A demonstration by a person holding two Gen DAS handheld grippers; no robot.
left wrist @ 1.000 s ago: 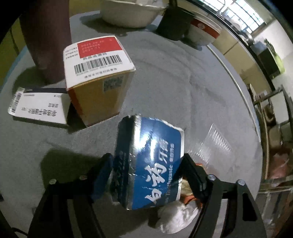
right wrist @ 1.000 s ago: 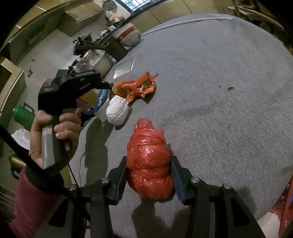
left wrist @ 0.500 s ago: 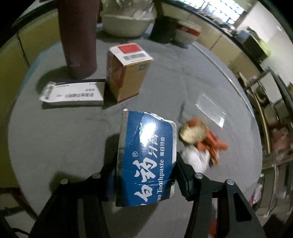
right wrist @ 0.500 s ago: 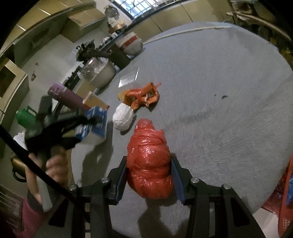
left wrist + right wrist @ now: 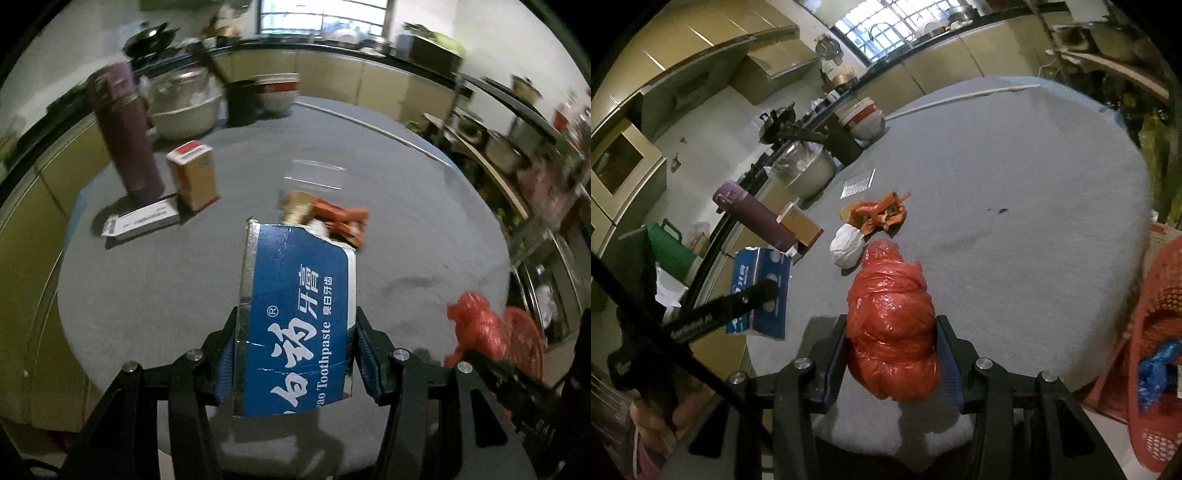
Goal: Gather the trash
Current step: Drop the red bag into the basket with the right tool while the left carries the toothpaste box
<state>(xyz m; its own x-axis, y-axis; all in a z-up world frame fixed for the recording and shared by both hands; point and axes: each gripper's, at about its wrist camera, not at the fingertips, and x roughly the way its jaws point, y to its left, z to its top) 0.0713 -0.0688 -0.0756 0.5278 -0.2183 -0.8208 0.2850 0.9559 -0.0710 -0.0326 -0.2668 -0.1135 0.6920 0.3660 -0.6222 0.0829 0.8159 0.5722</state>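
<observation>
My left gripper [image 5: 295,343] squeezes a blue toothpaste box [image 5: 297,317] above the grey table [image 5: 155,280]; its jaws just closed in. I can read "Toothpaste" on it. My right gripper [image 5: 890,350] holds a red plastic bag [image 5: 892,325] beside the red basket [image 5: 1160,314].

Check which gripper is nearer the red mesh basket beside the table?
Right. The right gripper, jaws clamping a red plastic bag, is next to the red mesh basket. The left gripper, gripping a blue toothpaste box, sits farther off.
</observation>
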